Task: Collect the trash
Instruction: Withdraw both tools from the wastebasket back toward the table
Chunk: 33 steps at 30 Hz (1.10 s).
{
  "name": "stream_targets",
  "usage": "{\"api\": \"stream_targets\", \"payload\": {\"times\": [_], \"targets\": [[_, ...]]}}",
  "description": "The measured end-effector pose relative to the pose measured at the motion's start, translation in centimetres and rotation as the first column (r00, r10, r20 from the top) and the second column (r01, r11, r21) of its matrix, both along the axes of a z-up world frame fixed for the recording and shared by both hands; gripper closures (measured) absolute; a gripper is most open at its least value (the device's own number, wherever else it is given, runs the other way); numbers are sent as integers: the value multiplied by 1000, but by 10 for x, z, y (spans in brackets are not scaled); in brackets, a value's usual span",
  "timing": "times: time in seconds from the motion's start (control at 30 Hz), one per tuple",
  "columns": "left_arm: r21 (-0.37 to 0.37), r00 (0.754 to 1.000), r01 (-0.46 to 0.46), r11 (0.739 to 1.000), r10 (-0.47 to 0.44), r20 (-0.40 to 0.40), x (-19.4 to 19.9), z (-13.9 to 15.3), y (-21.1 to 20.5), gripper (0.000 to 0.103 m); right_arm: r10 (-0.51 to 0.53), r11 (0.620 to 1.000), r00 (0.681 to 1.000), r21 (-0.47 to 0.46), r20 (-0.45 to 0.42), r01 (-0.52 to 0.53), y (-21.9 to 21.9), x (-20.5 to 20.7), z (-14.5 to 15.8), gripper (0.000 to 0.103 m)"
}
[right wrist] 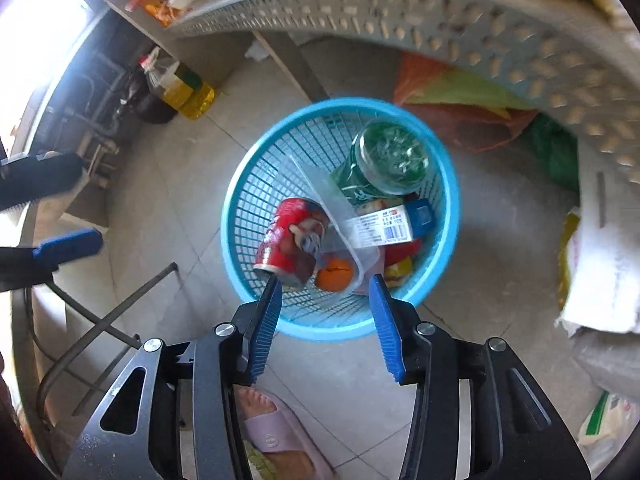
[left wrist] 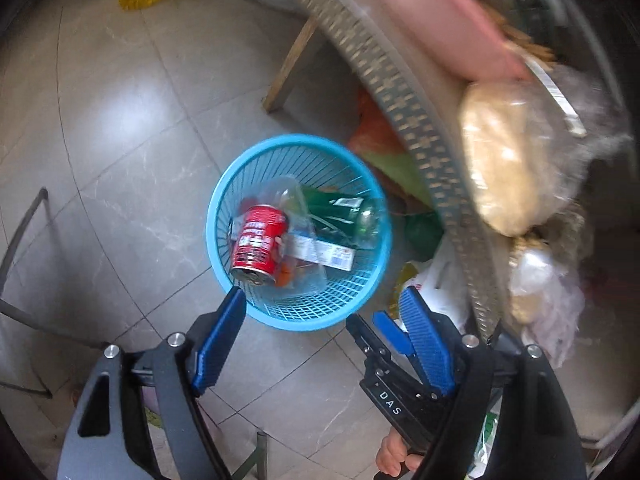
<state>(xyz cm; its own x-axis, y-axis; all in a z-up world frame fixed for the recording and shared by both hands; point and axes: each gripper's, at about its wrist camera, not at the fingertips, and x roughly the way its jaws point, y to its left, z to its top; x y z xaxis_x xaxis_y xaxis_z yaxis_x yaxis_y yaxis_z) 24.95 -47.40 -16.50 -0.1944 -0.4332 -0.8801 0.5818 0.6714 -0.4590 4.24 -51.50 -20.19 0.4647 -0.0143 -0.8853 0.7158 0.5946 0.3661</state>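
Note:
A light blue mesh basket (left wrist: 296, 322) stands on the tiled floor beside a table. Inside lie a red can (left wrist: 260, 238), a green bottle (left wrist: 348, 212), a clear plastic tray (right wrist: 340, 216), a barcoded carton (right wrist: 392, 224) and orange peel (right wrist: 334, 274). My left gripper (left wrist: 322, 296) hangs open above the basket's near rim with nothing between its blue pads. My right gripper (right wrist: 326, 280) is also open and empty, over the same basket (right wrist: 320, 330), its tips just above the red can (right wrist: 292, 236) and the tray. Each gripper shows at the edge of the other's view.
A table with a patterned edge (right wrist: 400, 20) overhangs the basket and carries bagged bread (left wrist: 504, 160). Orange and green bags (right wrist: 460, 100) lie under it. An oil bottle (right wrist: 188, 92), a metal chair frame (right wrist: 120, 304), a white sack (right wrist: 600, 280) and a slippered foot (right wrist: 276, 432) surround the spot.

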Motion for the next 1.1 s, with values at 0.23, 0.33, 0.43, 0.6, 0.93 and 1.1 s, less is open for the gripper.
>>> {"api": "stream_targets", "payload": {"times": [0.23,0.33,0.43,0.6,0.93,1.1], "targets": [[-162,983,58,985,-28,179,-33,86,68,21,71,989,995,-135,64,-61,44,-28,63,43],[-220,958,58,974,8,286,-52,121,114,16,116,973,987,-212,109,-91,65,-37,100,30],[-272,923,34,962,74,378,-75,149,167,10,171,945,974,-304,150,-119,91,-47,137,19],[-326,851,-34,945,198,485,-112,180,252,6,274,884,939,-439,207,-161,141,-58,188,8],[-340,711,-182,923,362,603,-173,186,370,6,354,840,897,-511,264,-181,224,-67,242,8],[-306,681,-325,895,447,581,-189,173,401,6,361,814,901,-552,242,-178,262,-71,254,8]]}}
